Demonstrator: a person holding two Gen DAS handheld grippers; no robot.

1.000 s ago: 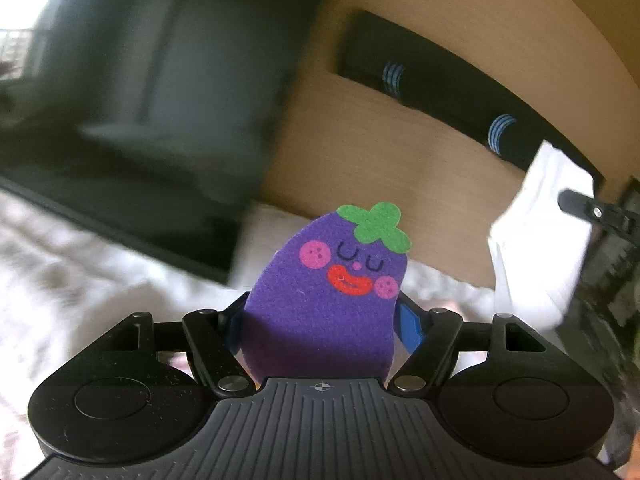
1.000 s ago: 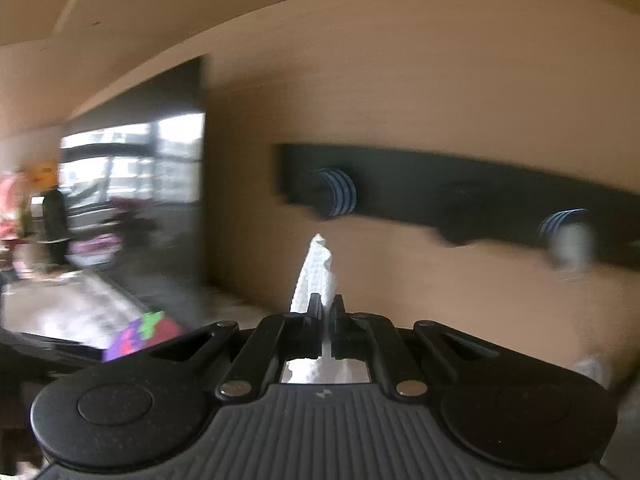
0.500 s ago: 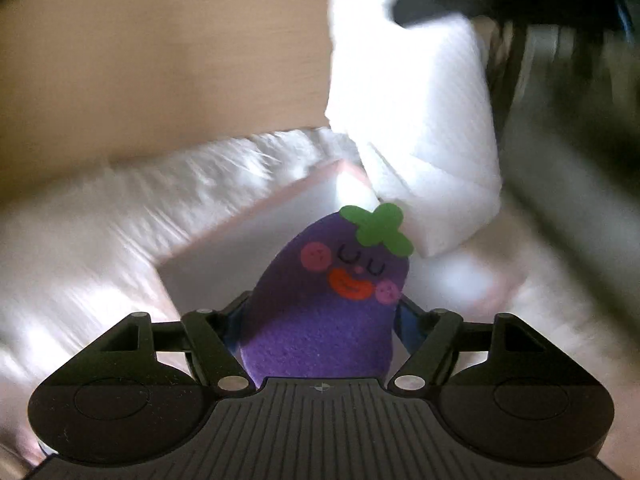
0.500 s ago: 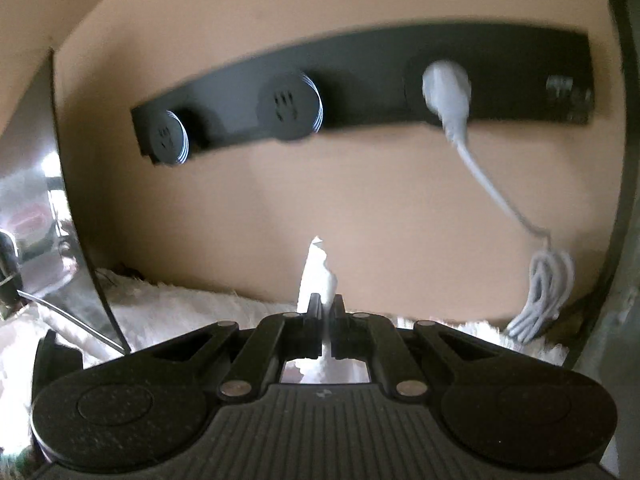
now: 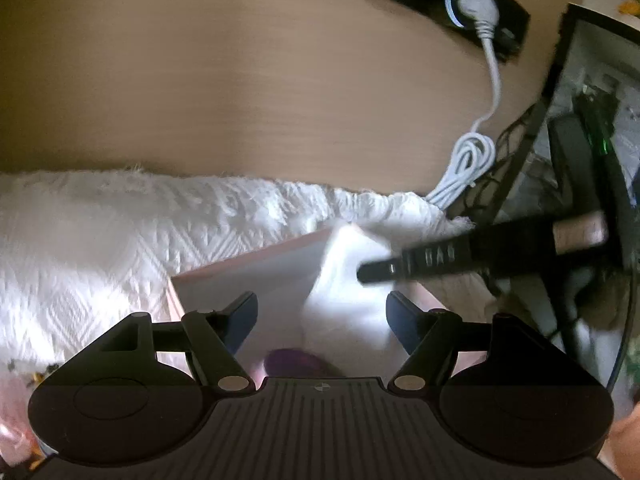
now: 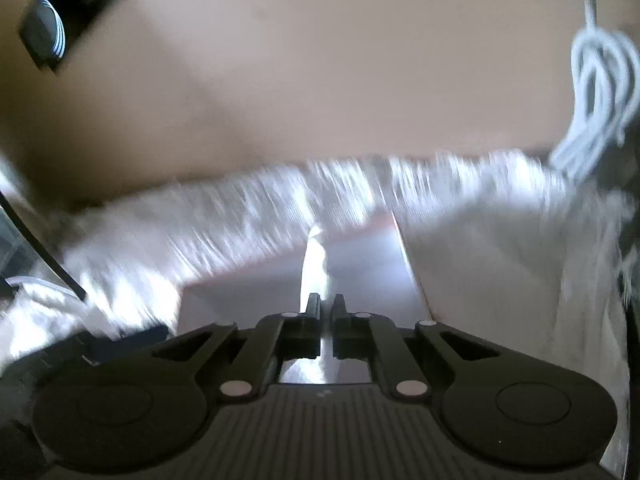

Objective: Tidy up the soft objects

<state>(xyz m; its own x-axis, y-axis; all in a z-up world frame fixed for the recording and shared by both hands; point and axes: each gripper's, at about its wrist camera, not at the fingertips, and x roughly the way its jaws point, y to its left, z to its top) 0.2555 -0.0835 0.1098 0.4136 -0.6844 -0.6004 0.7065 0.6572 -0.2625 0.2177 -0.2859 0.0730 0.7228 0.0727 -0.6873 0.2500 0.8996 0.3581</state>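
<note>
Hovering right over the pink box (image 5: 248, 276), the right gripper (image 6: 326, 312) pinches the white cloth (image 6: 314, 268) edge-on; the left gripper (image 5: 322, 316) is spread wide, the purple eggplant toy (image 5: 296, 362) lying below it.

A purple felt eggplant toy (image 5: 296, 362) lies low inside the pale pink box (image 5: 248, 258); a white folded cloth (image 5: 348, 280) hangs over the box's far right corner.

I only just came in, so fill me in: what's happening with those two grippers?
A person is sorting soft things into a pale pink box on a white textured cloth. The left gripper is open, with the purple eggplant toy lying in the box below it. The right gripper is shut on a white tissue above the box.
</note>
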